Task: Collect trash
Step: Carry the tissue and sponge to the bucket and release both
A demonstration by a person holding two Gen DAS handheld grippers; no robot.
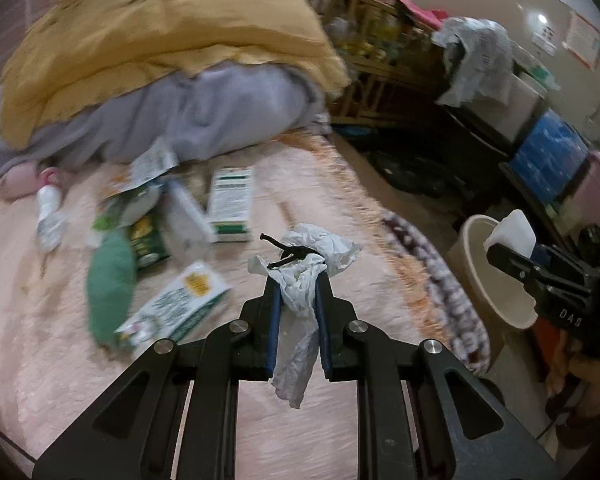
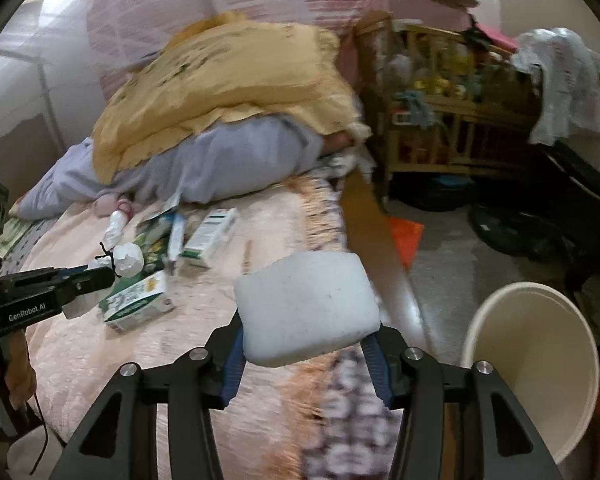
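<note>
My left gripper (image 1: 298, 276) is shut on a crumpled white tissue (image 1: 306, 268) with a black twist tie on it, held above the pink bedspread. It also shows in the right wrist view (image 2: 100, 276) at far left, the tissue (image 2: 129, 258) at its tip. My right gripper (image 2: 306, 336) is shut on a white foam block (image 2: 306, 306); it shows in the left wrist view (image 1: 508, 252) over the beige bin (image 1: 484, 280). The bin (image 2: 540, 360) stands on the floor beside the bed. Green-and-white cartons (image 1: 184, 304) (image 1: 232, 204) and wrappers (image 1: 144, 184) lie on the bed.
A yellow and lilac quilt pile (image 1: 160, 64) sits at the bed's far end. A small white bottle (image 1: 48, 212) and a green pouch (image 1: 110, 284) lie at left. A wooden crib (image 2: 440, 100) and dark clutter (image 2: 540, 220) stand on the floor right of the bed.
</note>
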